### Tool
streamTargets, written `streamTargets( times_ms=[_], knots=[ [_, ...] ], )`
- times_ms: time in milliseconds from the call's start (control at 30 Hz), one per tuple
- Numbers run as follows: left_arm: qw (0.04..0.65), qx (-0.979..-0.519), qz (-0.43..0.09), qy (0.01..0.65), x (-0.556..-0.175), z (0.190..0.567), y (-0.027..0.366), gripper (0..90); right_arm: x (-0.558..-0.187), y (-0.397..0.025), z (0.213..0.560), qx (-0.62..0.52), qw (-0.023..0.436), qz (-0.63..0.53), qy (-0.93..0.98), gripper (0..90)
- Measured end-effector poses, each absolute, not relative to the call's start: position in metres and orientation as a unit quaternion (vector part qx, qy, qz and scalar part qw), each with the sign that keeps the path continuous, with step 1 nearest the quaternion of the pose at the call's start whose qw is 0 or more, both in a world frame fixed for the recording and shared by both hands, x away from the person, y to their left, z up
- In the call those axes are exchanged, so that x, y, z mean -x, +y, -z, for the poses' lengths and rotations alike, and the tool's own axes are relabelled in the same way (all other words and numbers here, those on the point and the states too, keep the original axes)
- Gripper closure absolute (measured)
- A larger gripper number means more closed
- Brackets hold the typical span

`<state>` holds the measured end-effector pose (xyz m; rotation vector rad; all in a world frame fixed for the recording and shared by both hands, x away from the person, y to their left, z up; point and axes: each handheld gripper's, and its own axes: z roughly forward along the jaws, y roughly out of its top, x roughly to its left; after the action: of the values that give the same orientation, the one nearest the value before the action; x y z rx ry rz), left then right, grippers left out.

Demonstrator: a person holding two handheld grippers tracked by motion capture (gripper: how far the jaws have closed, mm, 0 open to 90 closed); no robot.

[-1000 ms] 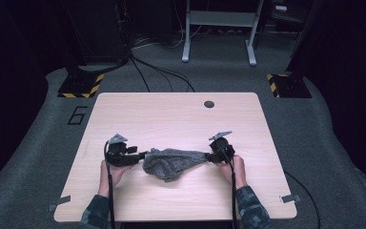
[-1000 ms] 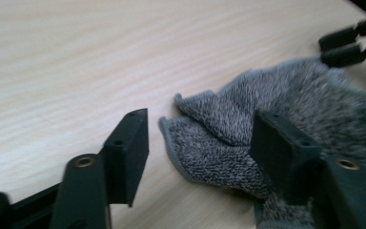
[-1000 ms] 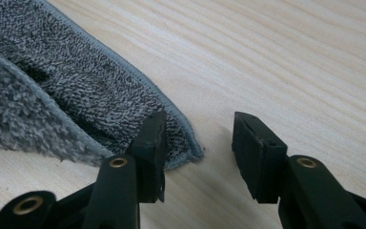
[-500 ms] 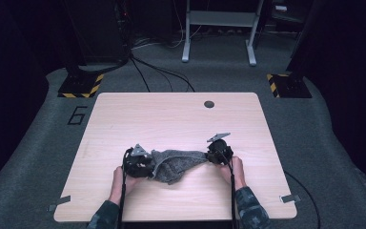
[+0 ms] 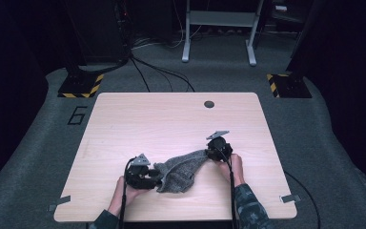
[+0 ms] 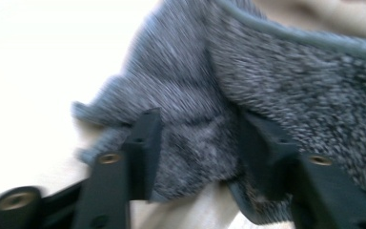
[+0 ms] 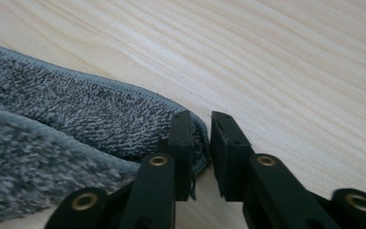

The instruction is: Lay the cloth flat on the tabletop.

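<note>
Dark room with grey carpet; pale wood table (image 5: 171, 124) at centre, a small round grommet (image 5: 209, 104) near its far edge. Grey towel (image 5: 178, 171) lies bunched on the near half of the table, stretched between the two grippers. Change since a second ago: left gripper (image 5: 145, 175) has travelled right and nearer, from the table's left-centre to just beside the towel's near-left end, so the cloth is now shorter and more folded, with its bulk heaped toward the near-left; half a second ago it was already part way in. Right gripper (image 5: 214, 149) sits at almost the same spot, towel's far-right corner at its tip. Left gripper view: jaws stand well apart, grey pile (image 6: 267, 81) bulging between and over them; both jaws touch cloth, left one over a folded edge, right one buried in pile; picture is blurred, so whether they clamp the bunch I cannot tell. Right gripper view: jaws nearly together, narrow gap, with the towel's hemmed corner (image 7: 190, 129) pinched between them; clenched on the cloth, its tip low over bare wood. Hands (image 5: 231, 164) hold both grippers from the near side.
</note>
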<state>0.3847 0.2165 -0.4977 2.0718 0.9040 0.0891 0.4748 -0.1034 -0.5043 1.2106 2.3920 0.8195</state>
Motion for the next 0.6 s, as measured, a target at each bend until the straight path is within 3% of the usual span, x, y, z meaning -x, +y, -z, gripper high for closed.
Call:
streamTargets(
  times_ms=[33,133,333,433,467,500,600],
  knots=[
    [0.424,-0.826,-0.048,0.369,-0.387,0.493,0.219,43.4,-0.475,-0.105,0.504,-0.425,0.17,-0.291,0.84,69.9],
    [0.413,-0.822,-0.077,0.384,-0.4,0.486,0.227,42.0,-0.475,-0.105,0.503,-0.433,0.168,-0.292,0.836,64.8],
    [0.374,-0.847,-0.05,0.376,-0.429,0.499,0.222,39.3,-0.477,-0.107,0.504,-0.444,0.162,-0.291,0.832,59.2],
    [0.357,-0.859,-0.05,0.364,-0.431,0.507,0.216,46.7,-0.478,-0.108,0.506,-0.445,0.158,-0.291,0.832,60.4],
    [0.355,-0.86,-0.051,0.362,-0.431,0.509,0.215,55.1,-0.479,-0.111,0.507,-0.444,0.149,-0.296,0.833,64.1],
    [0.356,-0.861,-0.051,0.361,-0.431,0.511,0.214,55.1,-0.479,-0.111,0.507,-0.444,0.149,-0.296,0.833,64.1],
    [0.36,-0.862,-0.05,0.353,-0.43,0.512,0.213,71.8,-0.479,-0.112,0.507,-0.442,0.146,-0.299,0.833,74.2]
  ],
)
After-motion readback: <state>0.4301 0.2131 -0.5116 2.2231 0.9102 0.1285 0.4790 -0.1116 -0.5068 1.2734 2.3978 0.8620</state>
